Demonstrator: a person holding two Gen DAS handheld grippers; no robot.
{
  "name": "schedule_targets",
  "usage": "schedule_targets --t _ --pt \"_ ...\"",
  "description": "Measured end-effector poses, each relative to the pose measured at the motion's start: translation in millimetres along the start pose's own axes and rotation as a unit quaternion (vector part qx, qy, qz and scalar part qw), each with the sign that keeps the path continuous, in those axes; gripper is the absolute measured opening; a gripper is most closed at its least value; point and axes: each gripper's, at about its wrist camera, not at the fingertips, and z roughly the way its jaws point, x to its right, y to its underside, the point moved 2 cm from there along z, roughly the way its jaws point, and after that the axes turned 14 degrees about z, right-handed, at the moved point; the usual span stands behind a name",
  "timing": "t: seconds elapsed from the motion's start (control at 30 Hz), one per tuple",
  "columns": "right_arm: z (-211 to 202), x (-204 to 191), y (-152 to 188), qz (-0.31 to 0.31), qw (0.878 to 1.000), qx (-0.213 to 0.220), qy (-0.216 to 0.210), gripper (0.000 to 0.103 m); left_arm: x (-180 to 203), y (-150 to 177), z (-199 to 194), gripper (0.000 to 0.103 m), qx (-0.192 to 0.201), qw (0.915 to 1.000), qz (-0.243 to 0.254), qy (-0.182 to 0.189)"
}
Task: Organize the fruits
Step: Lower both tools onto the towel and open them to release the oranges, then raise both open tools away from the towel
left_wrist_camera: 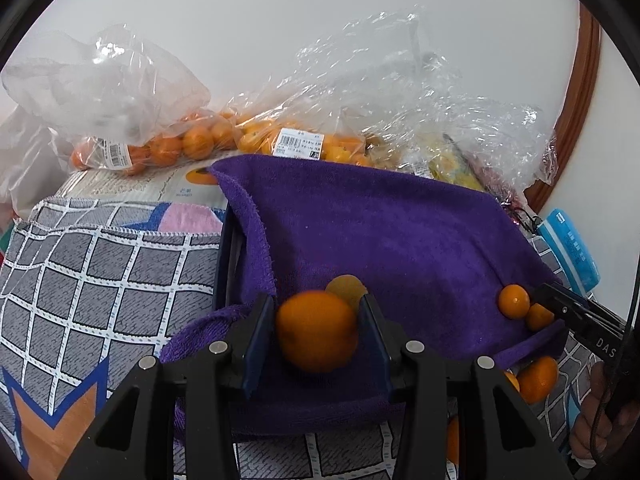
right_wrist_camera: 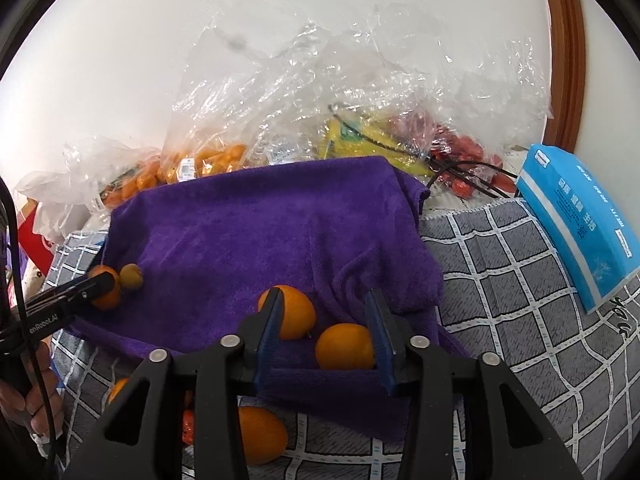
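My left gripper (left_wrist_camera: 316,300) is shut on a small orange (left_wrist_camera: 316,330) just above the purple towel (left_wrist_camera: 400,240); the fruit looks slightly blurred. A paler round fruit (left_wrist_camera: 348,286) lies right behind it. In the right wrist view, my right gripper (right_wrist_camera: 324,294) stands open over the towel (right_wrist_camera: 260,232). One orange (right_wrist_camera: 344,346) rests against its right finger, with a gap to the left finger. Another orange (right_wrist_camera: 294,316) lies behind the left finger. The left gripper (right_wrist_camera: 102,280) shows at the towel's left edge, the right gripper (left_wrist_camera: 540,304) at its right edge.
Clear bags of oranges (left_wrist_camera: 180,144) (left_wrist_camera: 320,144), bananas (right_wrist_camera: 360,136) and red fruit (right_wrist_camera: 460,152) line the wall. Loose oranges (right_wrist_camera: 260,436) (left_wrist_camera: 536,380) lie on the checked cloth (right_wrist_camera: 500,300). A blue pack (right_wrist_camera: 580,232) stands at right. A person's hand (right_wrist_camera: 36,392) grips the left handle.
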Motion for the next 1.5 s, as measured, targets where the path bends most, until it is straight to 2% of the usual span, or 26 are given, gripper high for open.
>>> schedule_targets --t 0.07,0.17,0.3,0.47,0.7,1.03,1.5 --pt "-3.3 -0.4 -0.8 0.001 1.000 0.007 -0.001 0.047 1.7 -1.3 -3.9 0.051 0.007 1.0000 0.005 0.001" --pt "-9.2 -1.4 -1.7 0.003 1.000 0.016 -0.008 0.049 5.1 -3.4 -10.3 0.055 0.020 0.9997 0.009 0.006" --pt "-16.7 -4.1 -1.9 -0.001 0.999 0.035 -0.004 0.053 9.4 -3.8 -15.3 0.056 0.030 0.9994 0.014 0.004" --pt "-22.8 -12.7 0.9 -0.026 0.999 0.038 -0.005 0.053 15.3 -3.1 -19.6 0.056 0.046 0.9986 0.024 -0.009" --pt "-40.0 -24.5 3.0 -0.044 0.997 0.065 0.001 0.053 16.2 -4.3 -26.4 0.056 0.064 0.9974 0.026 -0.021" --pt "-78.2 -29.8 12.0 -0.040 0.997 0.064 0.004 0.053 22.7 -5.8 -39.8 0.056 0.089 0.9954 0.027 -0.022" --pt "-116.5 -24.5 38.2 -0.032 0.998 0.045 0.036 0.053 48.8 -12.5 -71.6 0.056 0.108 0.9913 0.062 0.042"
